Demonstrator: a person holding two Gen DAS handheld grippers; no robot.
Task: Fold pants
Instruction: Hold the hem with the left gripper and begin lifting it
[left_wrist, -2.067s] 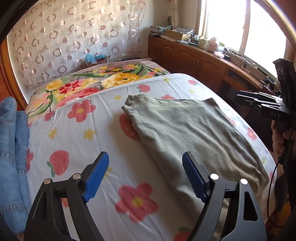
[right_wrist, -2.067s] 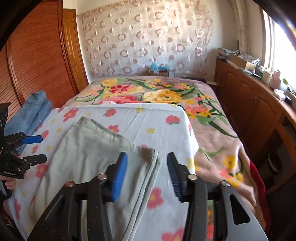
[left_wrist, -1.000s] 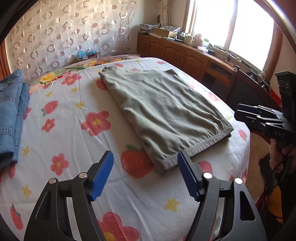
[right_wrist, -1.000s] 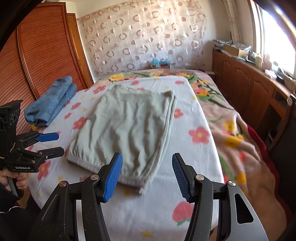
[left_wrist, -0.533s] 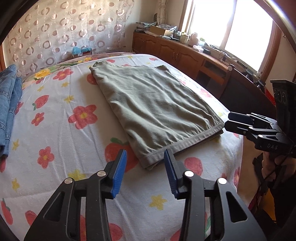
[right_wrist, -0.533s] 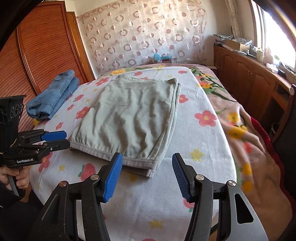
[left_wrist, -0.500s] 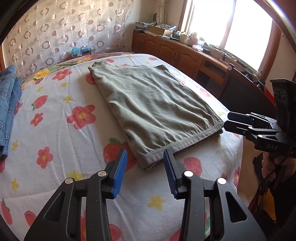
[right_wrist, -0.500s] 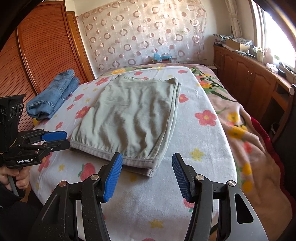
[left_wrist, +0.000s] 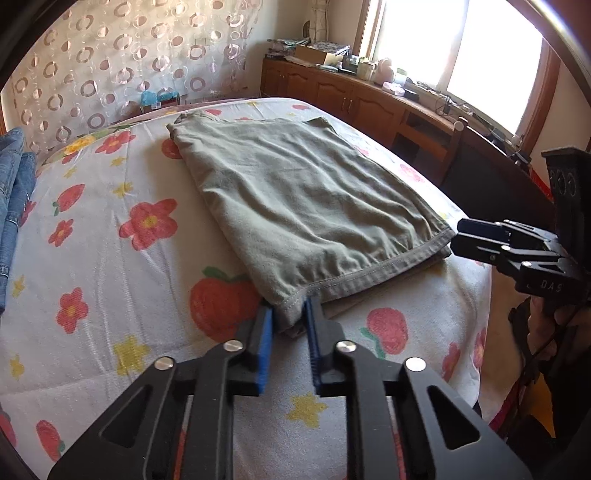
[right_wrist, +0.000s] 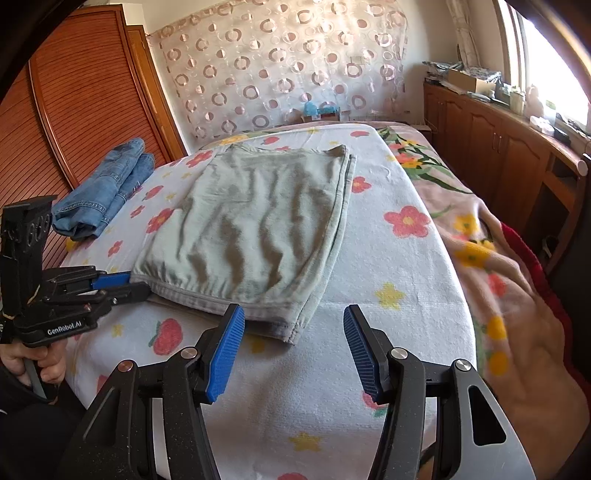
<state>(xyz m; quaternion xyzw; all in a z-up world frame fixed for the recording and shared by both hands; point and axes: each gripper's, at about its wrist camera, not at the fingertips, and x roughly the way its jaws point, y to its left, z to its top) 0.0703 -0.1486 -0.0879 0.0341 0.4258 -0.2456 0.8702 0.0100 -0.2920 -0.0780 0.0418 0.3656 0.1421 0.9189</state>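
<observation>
Bed (left_wrist: 110, 258), pants (left_wrist: 295, 199) corner in left gripper (left_wrist: 288, 321)

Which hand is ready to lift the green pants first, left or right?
Left. The left gripper has just been closing and pinches the near corner of the green pants. The right gripper is open, its pads short of the other corner.

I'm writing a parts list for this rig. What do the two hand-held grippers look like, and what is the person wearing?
Both are matte black frames with silver rivets and ribbed blue pads. The left hand-held gripper carries white "GenRobot.AI" lettering on its side. The right hand-held gripper has "DAS" printed on its body, and a thin black cable hangs below its handle. A dark sleeve shows at the left wrist.
</observation>
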